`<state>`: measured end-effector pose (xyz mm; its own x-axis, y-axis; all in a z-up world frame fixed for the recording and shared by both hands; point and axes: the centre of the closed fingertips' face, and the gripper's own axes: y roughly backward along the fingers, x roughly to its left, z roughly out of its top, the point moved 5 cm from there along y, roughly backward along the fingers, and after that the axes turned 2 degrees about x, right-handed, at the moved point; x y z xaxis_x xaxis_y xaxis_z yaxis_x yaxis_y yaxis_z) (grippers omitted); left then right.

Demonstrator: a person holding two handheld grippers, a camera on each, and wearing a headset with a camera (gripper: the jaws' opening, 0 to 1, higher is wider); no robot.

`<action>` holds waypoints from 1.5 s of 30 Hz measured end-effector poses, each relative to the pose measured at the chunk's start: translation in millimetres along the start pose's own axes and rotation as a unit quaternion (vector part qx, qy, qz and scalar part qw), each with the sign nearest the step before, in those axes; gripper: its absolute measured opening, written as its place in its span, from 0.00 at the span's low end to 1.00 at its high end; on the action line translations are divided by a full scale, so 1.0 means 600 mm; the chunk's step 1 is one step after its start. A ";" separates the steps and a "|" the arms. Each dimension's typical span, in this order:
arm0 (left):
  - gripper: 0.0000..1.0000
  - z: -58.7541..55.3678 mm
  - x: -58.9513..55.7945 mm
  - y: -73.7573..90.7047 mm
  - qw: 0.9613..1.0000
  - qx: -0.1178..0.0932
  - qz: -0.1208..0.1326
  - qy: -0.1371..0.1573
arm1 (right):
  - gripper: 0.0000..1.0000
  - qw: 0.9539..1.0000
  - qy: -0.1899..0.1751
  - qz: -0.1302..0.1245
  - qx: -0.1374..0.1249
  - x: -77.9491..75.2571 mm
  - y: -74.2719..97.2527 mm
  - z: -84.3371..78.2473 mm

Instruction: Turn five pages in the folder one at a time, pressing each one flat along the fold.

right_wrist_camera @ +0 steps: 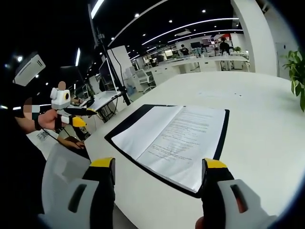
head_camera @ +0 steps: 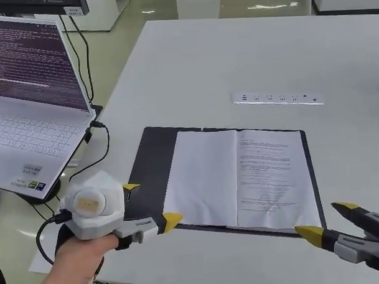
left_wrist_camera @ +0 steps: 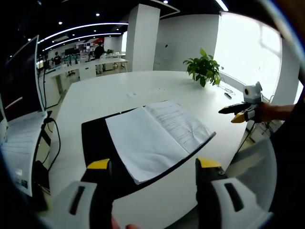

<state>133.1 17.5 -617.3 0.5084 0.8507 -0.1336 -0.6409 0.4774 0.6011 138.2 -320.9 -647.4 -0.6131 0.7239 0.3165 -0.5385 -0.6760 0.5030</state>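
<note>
A black folder (head_camera: 154,174) lies open and flat on the white table (head_camera: 236,59), close to the near edge. Its long axis runs left to right across the table, and the fold runs from the near edge away from the person. Left of the fold is a blank white sheet (head_camera: 203,176), with a broad strip of the black cover bare beyond it. Right of the fold is a page of printed text (head_camera: 271,176).

The left hand-held gripper (head_camera: 152,204) is just beside the folder's near left corner, jaws spread wide with nothing between them. The right hand-held gripper (head_camera: 327,219) is near the folder's near right corner, its yellow-tipped jaws also well apart and empty. Whether either one touches the folder cannot be told.

A power strip (head_camera: 278,99) lies on the table beyond the folder, well apart from it. An open laptop (head_camera: 26,91) stands off to the left, its cables trailing by the table's edge
</note>
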 end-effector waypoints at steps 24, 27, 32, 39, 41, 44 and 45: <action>0.72 0.052 -0.076 -0.099 0.998 0.010 -0.047 -0.045 | 0.78 1.000 -0.008 -0.008 -0.017 -0.037 0.049 -0.012; 0.72 0.057 -0.088 -0.112 0.997 0.013 -0.055 -0.050 | 0.78 1.000 -0.013 -0.011 -0.019 -0.041 0.053 -0.017; 0.71 0.061 -0.113 -0.136 0.994 0.023 -0.076 -0.069 | 0.78 1.000 -0.012 -0.016 -0.015 -0.045 0.057 -0.024; 0.72 0.053 -0.127 -0.157 0.991 0.042 -0.092 -0.089 | 0.78 1.000 -0.014 -0.020 -0.014 -0.043 0.062 -0.029; 0.72 0.054 -0.131 -0.164 0.990 0.044 -0.098 -0.089 | 0.78 1.000 -0.014 -0.020 -0.012 -0.041 0.063 -0.031; 0.72 0.056 -0.139 -0.175 0.988 0.049 -0.109 -0.097 | 0.78 1.000 -0.013 -0.020 -0.009 -0.038 0.063 -0.034; 0.72 0.057 -0.142 -0.180 0.987 0.052 -0.113 -0.102 | 0.78 1.000 -0.013 -0.019 -0.008 -0.038 0.063 -0.034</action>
<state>178.7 -114.3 -643.6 0.7443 0.6572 -0.1187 -0.4397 0.6161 0.6536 119.8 -365.9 -652.0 -0.5769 0.7526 0.3175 -0.5707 -0.6495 0.5025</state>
